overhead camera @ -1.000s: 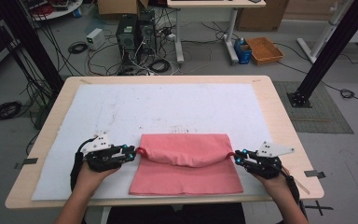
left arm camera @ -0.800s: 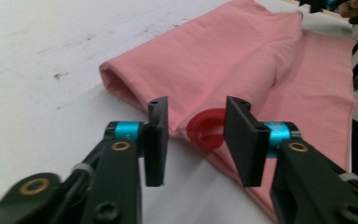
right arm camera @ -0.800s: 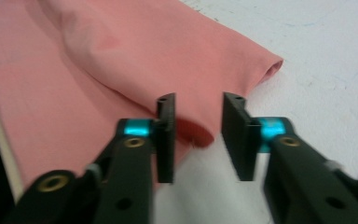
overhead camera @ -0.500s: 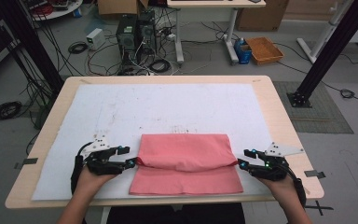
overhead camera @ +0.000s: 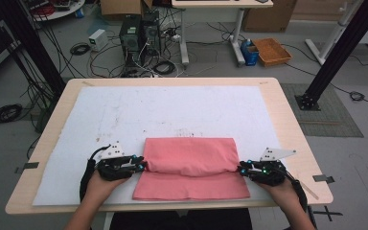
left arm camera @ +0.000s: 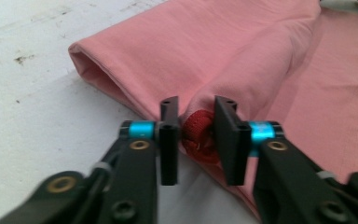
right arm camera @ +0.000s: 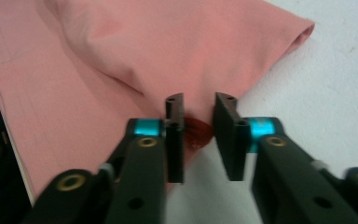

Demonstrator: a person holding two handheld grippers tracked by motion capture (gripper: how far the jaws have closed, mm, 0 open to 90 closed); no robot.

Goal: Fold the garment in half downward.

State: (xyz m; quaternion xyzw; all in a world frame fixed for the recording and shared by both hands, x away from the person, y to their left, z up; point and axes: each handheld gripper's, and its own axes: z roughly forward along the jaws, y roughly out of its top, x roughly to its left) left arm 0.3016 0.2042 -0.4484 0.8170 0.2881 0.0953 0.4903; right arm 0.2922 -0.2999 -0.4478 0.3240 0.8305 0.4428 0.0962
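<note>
A pink cloth (overhead camera: pixel 191 163) lies on the white mat (overhead camera: pixel 172 110) near the table's front edge, its far part folded over toward the person. My left gripper (overhead camera: pixel 143 166) is at the fold's left end. Its jaws have just been closing, and they pinch a bunched red hem of the pink cloth (left arm camera: pixel 214 46), as the left gripper (left arm camera: pixel 196 135) shows in its own view. My right gripper (overhead camera: pixel 242 168) is at the fold's right end. Its jaws have just been closing too, and the right gripper (right arm camera: pixel 199 130) has the cloth's (right arm camera: pixel 168 46) hem caught between them.
The wooden table (overhead camera: pixel 287 124) shows bare rims around the mat. Behind it on the floor are computer towers (overhead camera: pixel 136 36), tangled cables and an orange crate (overhead camera: pixel 271 51). A black frame post (overhead camera: pixel 338 52) stands at the right.
Half a second ago both grippers stood wider at the cloth's sides. Their jaws have since closed onto the fold's two ends. The cloth lies much as before.
</note>
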